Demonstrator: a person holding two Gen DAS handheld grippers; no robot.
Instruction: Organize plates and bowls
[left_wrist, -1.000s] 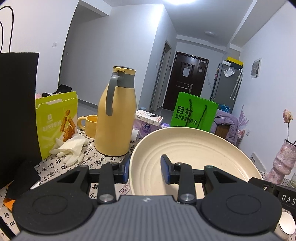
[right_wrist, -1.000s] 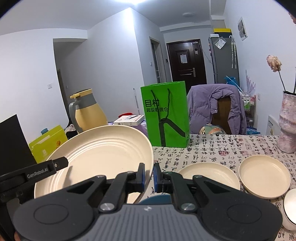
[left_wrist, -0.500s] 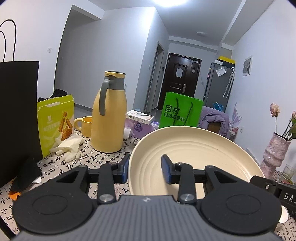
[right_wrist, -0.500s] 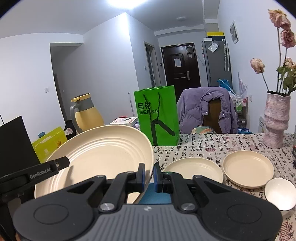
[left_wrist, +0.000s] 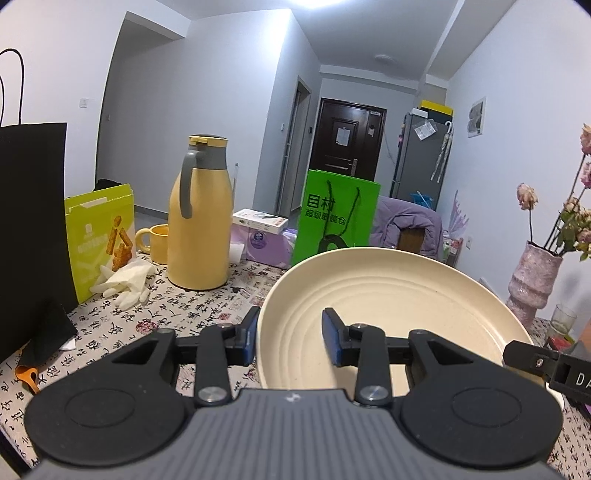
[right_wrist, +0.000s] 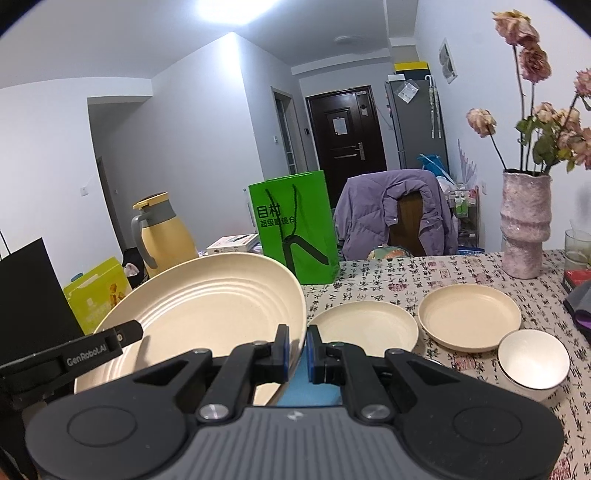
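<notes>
I hold the large cream plate (right_wrist: 207, 310) clear of the table (right_wrist: 388, 284), carried between both tools. My right gripper (right_wrist: 297, 349) is pressed together on the plate's right rim, one pad on the inner face and one beneath. My left gripper (left_wrist: 290, 336) straddles the left rim: the left pad sits outside the edge and the right pad lies over the plate's ribbed inner surface. I cannot tell from the left wrist view whether those pads actually press the rim or only bracket it.

Step in hand: transport of the large plate toward the other dishes. In the right wrist view, a flat small plate (right_wrist: 365, 325), a deeper small plate (right_wrist: 469, 317) and a white bowl (right_wrist: 532, 360) rest on the table to the right, near one another.

Next move, as I judge it: set the plate down level. Nesting is only stable with this largest plate at the bottom. Both grips must release together, or the plate tips.
</notes>
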